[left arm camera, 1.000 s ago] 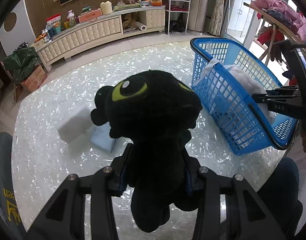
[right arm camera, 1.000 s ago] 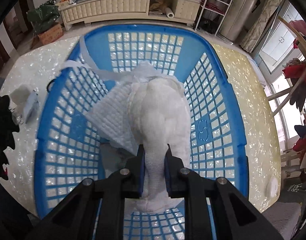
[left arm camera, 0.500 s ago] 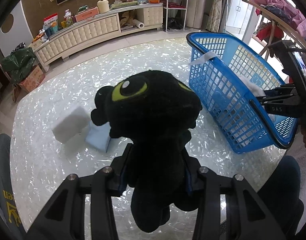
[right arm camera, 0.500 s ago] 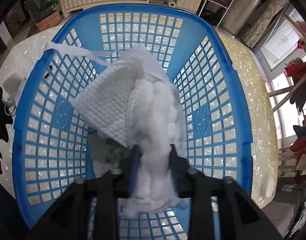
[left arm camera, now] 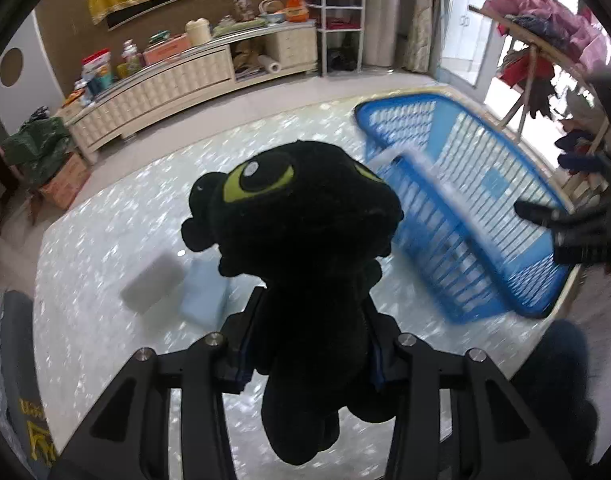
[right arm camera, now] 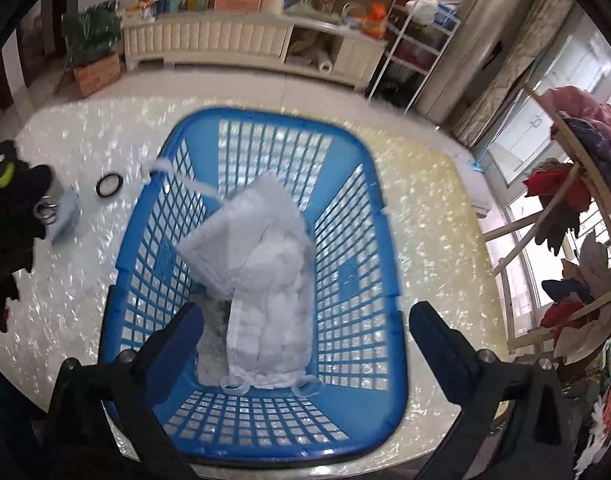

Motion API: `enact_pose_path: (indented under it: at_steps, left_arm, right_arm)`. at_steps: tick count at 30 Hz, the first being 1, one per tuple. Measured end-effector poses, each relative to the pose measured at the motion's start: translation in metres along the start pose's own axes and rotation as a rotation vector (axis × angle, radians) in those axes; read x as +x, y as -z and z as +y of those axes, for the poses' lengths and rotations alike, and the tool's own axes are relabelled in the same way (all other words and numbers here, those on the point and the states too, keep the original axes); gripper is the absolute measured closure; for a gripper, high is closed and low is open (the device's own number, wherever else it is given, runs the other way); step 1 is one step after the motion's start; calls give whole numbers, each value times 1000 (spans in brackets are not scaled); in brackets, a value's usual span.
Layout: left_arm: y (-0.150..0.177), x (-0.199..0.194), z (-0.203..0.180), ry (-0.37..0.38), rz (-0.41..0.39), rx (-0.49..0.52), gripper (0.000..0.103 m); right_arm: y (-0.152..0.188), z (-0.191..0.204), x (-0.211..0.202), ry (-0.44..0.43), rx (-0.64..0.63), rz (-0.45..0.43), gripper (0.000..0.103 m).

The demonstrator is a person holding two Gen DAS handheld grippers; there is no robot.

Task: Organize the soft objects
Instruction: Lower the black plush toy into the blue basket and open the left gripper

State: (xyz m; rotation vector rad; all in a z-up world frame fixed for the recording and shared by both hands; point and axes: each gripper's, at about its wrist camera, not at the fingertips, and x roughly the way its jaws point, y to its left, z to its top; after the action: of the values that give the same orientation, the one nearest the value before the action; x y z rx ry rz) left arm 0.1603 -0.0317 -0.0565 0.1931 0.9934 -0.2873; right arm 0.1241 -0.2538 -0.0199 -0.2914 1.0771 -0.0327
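Above the blue basket [right arm camera: 261, 364], white cloths [right arm camera: 265, 288] already inside, the right gripper [right arm camera: 305, 320] hangs wide open while the left gripper [left arm camera: 309, 344] clamps a black plush toy [left arm camera: 301, 240], sponges [left arm camera: 151, 282] left on the table [left arm camera: 97, 240].

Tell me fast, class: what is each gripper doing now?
Left gripper: shut on the plush.
Right gripper: open, holding nothing, above the basket.

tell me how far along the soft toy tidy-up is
Done: the white cloth bundle lies in the blue basket, with the right gripper open above it. In hand: the left gripper clamps the black plush. Left: grey sponge and pale blue pad on the table.
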Motion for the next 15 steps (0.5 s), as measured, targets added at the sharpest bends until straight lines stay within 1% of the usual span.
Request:
enact_pose_path:
  at_steps: [3, 5, 6, 9, 11, 15]
  left_arm:
    - [-22, -5, -14, 46, -17, 10, 62]
    - [-43, -12, -33, 59, -54, 50, 62]
    - [-48, -14, -38, 65, -64, 63, 62]
    - [-71, -21, -69, 105, -107, 132, 62]
    - [-77, -21, -86, 121, -115, 167, 62]
    - [-85, -9, -117, 166, -95, 218, 62]
  right_arm:
    - [7, -17, -10, -5, 65, -30, 0]
    - [12, -26, -16, -14, 96, -45, 0]
    - [16, -35, -21, -13, 115, -53, 0]
    - [19, -54, -25, -19, 160, -82, 0]
    - [23, -64, -27, -11, 187, -94, 0]
    - [29, -78, -21, -6, 225, -92, 0]
